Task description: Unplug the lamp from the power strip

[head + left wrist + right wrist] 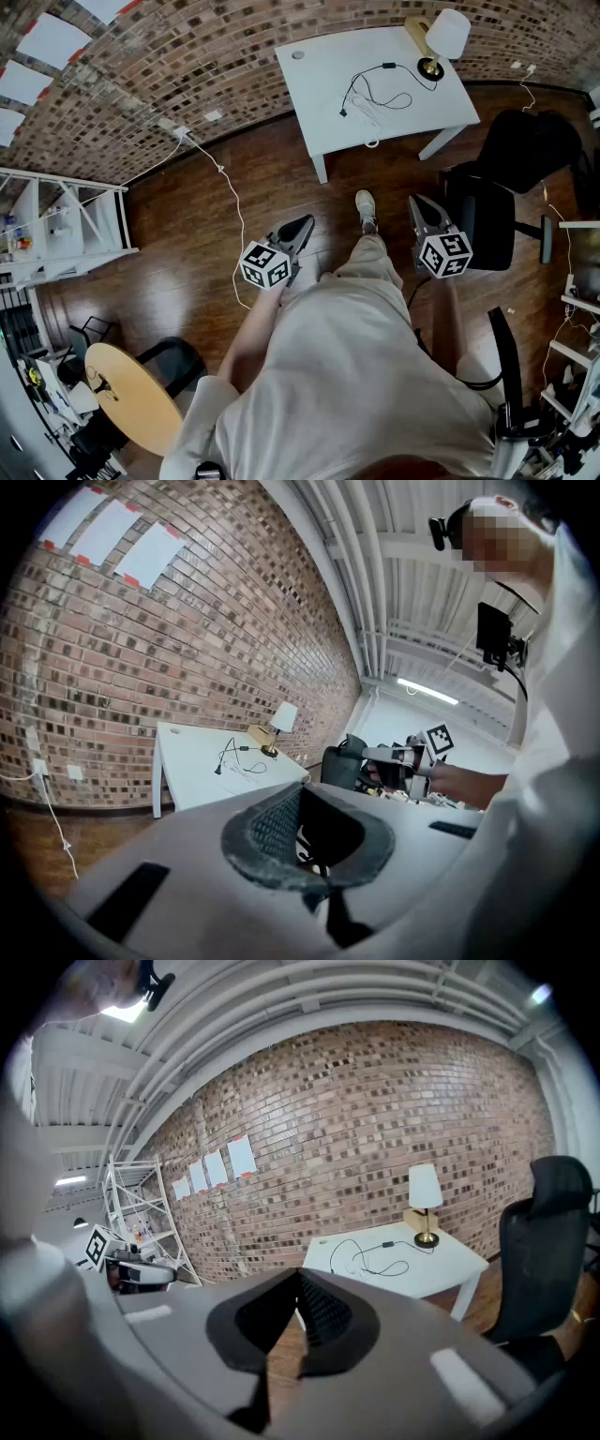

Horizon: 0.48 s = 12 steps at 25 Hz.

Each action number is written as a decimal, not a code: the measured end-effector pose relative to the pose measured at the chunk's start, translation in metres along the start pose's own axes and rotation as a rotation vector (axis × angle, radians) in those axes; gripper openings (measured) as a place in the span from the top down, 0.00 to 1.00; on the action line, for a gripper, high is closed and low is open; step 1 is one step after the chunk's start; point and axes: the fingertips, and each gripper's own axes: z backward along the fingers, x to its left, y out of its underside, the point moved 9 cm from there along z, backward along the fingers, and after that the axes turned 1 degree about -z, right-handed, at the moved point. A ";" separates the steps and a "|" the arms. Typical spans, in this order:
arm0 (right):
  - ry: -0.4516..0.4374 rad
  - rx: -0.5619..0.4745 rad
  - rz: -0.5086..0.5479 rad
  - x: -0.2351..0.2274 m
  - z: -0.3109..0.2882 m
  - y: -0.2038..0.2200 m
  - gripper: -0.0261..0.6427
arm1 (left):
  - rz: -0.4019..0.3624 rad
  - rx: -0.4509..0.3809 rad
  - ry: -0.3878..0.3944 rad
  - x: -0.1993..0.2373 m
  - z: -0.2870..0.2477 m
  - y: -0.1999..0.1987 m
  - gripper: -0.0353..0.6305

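Observation:
A white table [319,66] stands against the brick wall, well ahead of me. The lamp [441,37], with a white shade and brass base, stands at its right back corner. From the base a black cord [375,89] loops to a white power strip [367,114] near the table's middle. I stand on the wood floor, away from the table. My left gripper [305,223] and right gripper [417,202] are both shut and hold nothing. The left gripper view shows the lamp [281,719] beyond the left gripper [300,794]. The right gripper view shows the lamp [425,1194] beyond the right gripper [300,1279].
A black office chair [497,187] stands right of me, near the table's right leg. A white cable [230,187] runs over the floor from a wall outlet. White shelving [66,216] is at the left, and a round wooden table [131,394] at the lower left.

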 end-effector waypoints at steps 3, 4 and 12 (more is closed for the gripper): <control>0.004 0.065 0.022 -0.047 -0.065 -0.019 0.97 | 0.006 0.026 -0.023 0.031 -0.044 -0.013 0.95; -0.002 0.078 0.034 -0.058 -0.083 -0.031 0.97 | 0.022 0.038 -0.034 0.041 -0.059 -0.018 0.95; -0.187 0.115 0.056 -0.130 -0.187 -0.102 0.97 | 0.122 0.109 -0.168 0.096 -0.171 -0.080 0.95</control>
